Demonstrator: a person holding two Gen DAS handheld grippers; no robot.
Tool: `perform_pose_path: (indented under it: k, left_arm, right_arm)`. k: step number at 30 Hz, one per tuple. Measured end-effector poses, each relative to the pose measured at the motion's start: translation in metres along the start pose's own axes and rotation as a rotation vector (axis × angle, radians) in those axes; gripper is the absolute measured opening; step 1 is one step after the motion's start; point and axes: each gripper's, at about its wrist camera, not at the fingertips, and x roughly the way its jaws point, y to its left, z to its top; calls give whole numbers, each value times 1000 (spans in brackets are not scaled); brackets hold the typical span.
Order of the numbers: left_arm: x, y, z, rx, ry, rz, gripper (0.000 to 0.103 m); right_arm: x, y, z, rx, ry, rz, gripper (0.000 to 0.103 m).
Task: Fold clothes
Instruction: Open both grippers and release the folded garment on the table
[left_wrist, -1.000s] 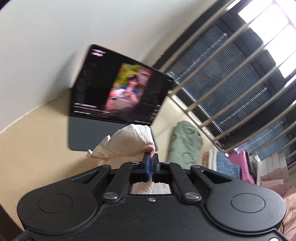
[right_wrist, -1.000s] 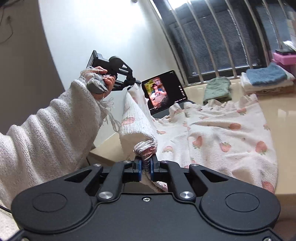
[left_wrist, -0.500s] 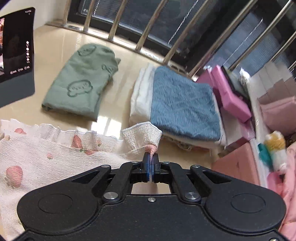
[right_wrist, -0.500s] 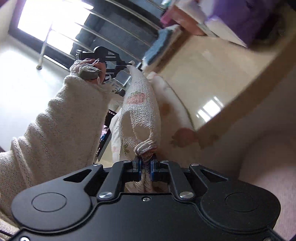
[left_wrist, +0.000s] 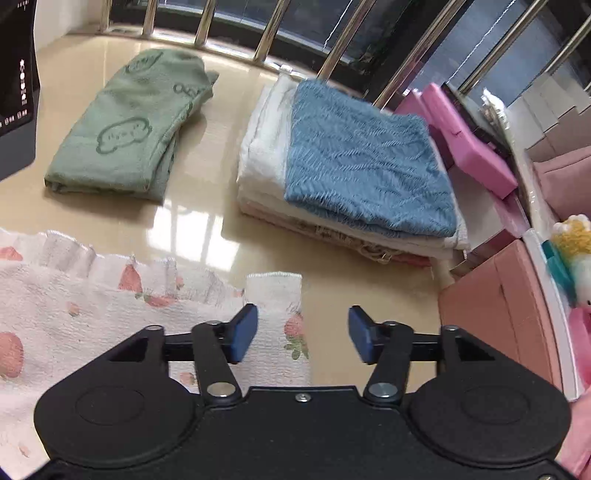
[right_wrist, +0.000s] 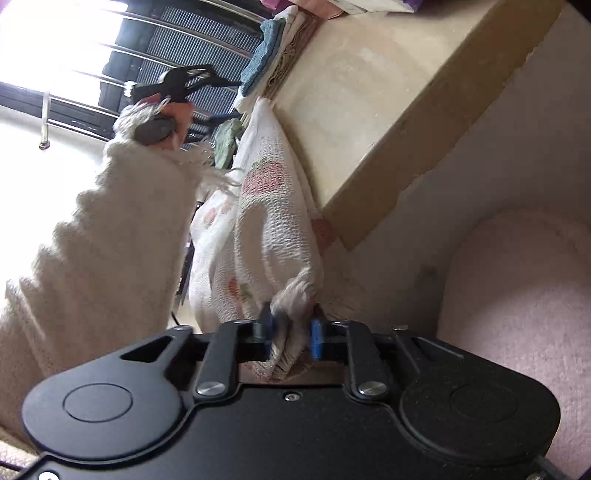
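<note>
The strawberry garment is laid on the bench, its cuff released beneath the left gripper with fingers spread wide, while a bunched edge is pinched by the right gripper, likely for the next fold.

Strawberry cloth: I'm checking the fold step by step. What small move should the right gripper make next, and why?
Probably ease the right gripper open and lay its bunched end down. The left gripper is open, its corner of the strawberry cloth flat on the table, while the right end hangs off the table edge between jaws standing slightly apart.
</note>
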Motion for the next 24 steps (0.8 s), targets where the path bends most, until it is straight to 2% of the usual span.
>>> perform_pose_path:
  k: [2, 3, 7, 9, 12, 15, 19, 22, 24]
  left_arm:
    - [-16, 5, -1, 17, -20, -20, 78]
    - [-25, 7, -2, 25, -29, -29, 80]
    - [-57, 16, -4, 58, -69, -69, 88]
    - [-93, 36, -25, 99, -99, -81, 95]
    - [-145, 69, -65, 165, -144, -82, 102]
    - [-190, 105, -111, 211, -179, -66, 103]
    - [-223, 150, -172, 240, -150, -41, 103]
    - [-226, 177, -211, 208, -74, -35, 103]
    - [-223, 190, -230, 164, -29, -58, 103]
  right_arm:
    - [1, 3, 1, -13, -1, -6, 54]
    - [1, 4, 2, -20, -2, -8, 57]
    - [1, 8, 6, -50, -7, -17, 60]
    - [-2, 9, 11, -82, -27, -12, 65]
    - [-8, 9, 18, -130, -56, -4, 68]
    - [-18, 1, 24, -181, -58, 10, 74]
    - [-6, -21, 30, -220, 50, 26, 78]
    - [1, -39, 32, -213, 134, 67, 78]
    - [3, -48, 35, -199, 167, 100, 78]
